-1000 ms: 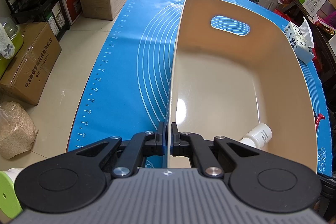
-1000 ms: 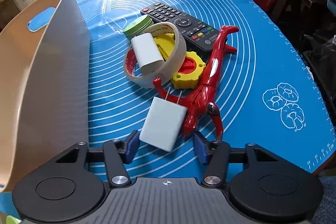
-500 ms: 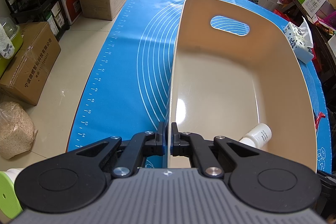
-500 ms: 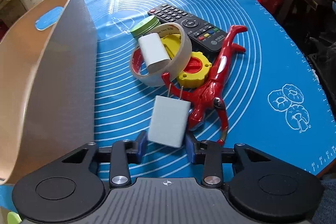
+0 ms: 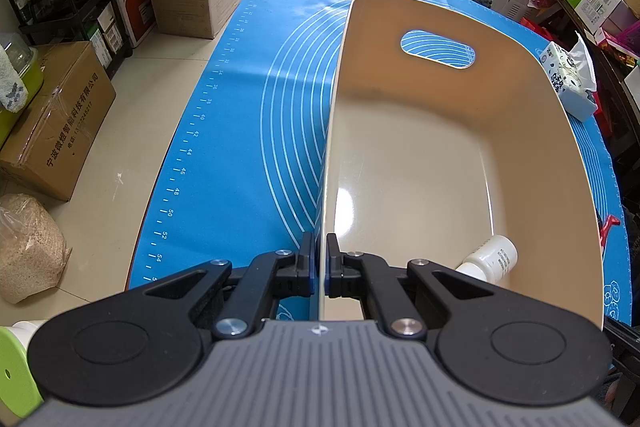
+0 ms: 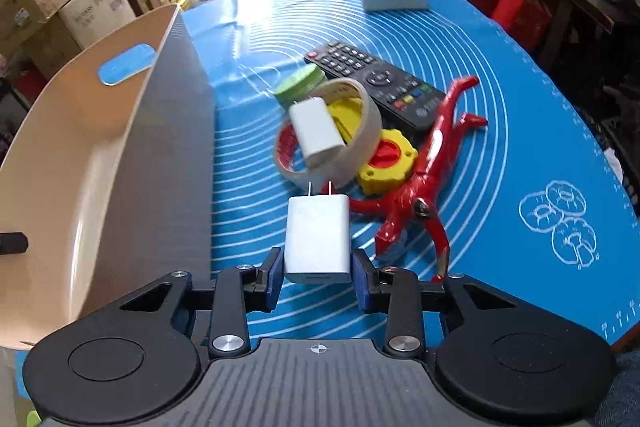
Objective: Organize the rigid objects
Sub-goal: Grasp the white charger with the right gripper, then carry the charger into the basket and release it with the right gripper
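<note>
The left gripper (image 5: pixel 320 269) is closed on the near wall of the beige bin (image 5: pixel 552 131) — a white bottle (image 5: pixel 490 259) lies inside. The right gripper (image 6: pixel 316 281) has just been closing; its 2 pads now press a white charger (image 6: pixel 318 237) — prongs pointing away, over the blue mat (image 6: pixel 500 131), just beside the red toy (image 6: pixel 424 183).

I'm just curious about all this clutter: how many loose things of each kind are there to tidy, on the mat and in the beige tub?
White plug chargers: 2
Tape roll: 1
Remote control: 1
Red figure toy: 1
Yellow-and-red round toy: 1
Green round tin: 1
White bottle in the tub: 1
Total: 8
</note>
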A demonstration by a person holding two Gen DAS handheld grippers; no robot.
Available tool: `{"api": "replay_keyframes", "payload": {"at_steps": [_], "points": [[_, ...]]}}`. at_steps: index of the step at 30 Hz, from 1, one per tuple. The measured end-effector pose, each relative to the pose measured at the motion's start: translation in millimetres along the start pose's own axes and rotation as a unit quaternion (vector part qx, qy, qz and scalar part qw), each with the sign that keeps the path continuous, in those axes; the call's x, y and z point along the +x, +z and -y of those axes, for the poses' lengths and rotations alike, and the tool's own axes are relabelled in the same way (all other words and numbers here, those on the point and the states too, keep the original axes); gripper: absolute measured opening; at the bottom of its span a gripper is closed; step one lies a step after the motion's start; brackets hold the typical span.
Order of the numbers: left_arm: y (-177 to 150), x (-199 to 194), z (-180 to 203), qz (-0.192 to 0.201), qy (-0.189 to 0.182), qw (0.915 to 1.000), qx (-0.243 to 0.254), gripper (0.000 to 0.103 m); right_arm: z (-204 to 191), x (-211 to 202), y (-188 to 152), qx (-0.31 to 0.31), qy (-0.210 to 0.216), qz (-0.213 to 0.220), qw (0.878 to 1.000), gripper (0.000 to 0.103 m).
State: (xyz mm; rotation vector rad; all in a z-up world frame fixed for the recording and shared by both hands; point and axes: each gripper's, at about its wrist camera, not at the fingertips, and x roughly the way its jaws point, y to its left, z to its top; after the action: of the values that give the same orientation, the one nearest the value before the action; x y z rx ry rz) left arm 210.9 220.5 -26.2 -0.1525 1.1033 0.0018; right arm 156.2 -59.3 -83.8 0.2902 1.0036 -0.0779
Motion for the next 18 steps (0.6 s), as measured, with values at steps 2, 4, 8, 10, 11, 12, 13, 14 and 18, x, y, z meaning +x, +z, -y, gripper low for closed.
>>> {"api": "replay_keyframes", "payload": {"at_steps": [2, 4, 8, 10, 11, 12, 13, 14, 18], "points": [[0.0, -0.2, 0.3, 0.0, 0.0, 1.0, 0.0, 0.006, 0.3, -1.3, 1.2, 0.0, 0.0, 0.006, 1.0, 0.043], [0.0, -0.2, 0.2, 0.0, 0.001, 1.0, 0.001, 0.006, 0.7, -2.7, 2.3, 0.004, 0.002, 0.01, 1.0, 0.043], [0.0, -0.2, 0.1, 0.0, 0.0, 1.0, 0.0, 0.006, 0.6, -10.4, 6.9, 0.005, 0.011, 0.024, 1.0, 0.043], [0.0, -0.2, 0.2, 0.0, 0.0, 1.0, 0.0, 0.006, -1.0, -16.4, 9.9, 0.001, 0.014, 0.035, 0.999, 0.043], [0.0, -0.2, 0.1, 0.0, 0.001, 1.0, 0.0, 0.006, -1.8, -19.5, 11.5, -0.001, 0.015, 0.041, 0.999, 0.042], [-0.1, 0.0, 0.1, 0.0, 0.001, 1.0, 0.0, 0.006, -2.7, -21.9, 13.2, -0.002, 0.017, 0.044, 0.999, 0.042], [0.0, -0.2, 0.0, 0.0, 0.0, 1.0, 0.0, 0.006, -3.0, -23.7, 14.3, -0.004, 0.016, 0.048, 0.999, 0.042], [-0.1, 0.0, -0.1, 0.0, 0.0, 1.0, 0.0, 0.006, -3.3, -24.8, 15.6, -0.005, 0.014, 0.052, 0.999, 0.042], [0.0, 0.0, 0.2, 0.0, 0.001, 1.0, 0.0, 0.006, 0.1, -26.5, 18.3, -0.001, 0.011, 0.055, 0.998, 0.042]]}}
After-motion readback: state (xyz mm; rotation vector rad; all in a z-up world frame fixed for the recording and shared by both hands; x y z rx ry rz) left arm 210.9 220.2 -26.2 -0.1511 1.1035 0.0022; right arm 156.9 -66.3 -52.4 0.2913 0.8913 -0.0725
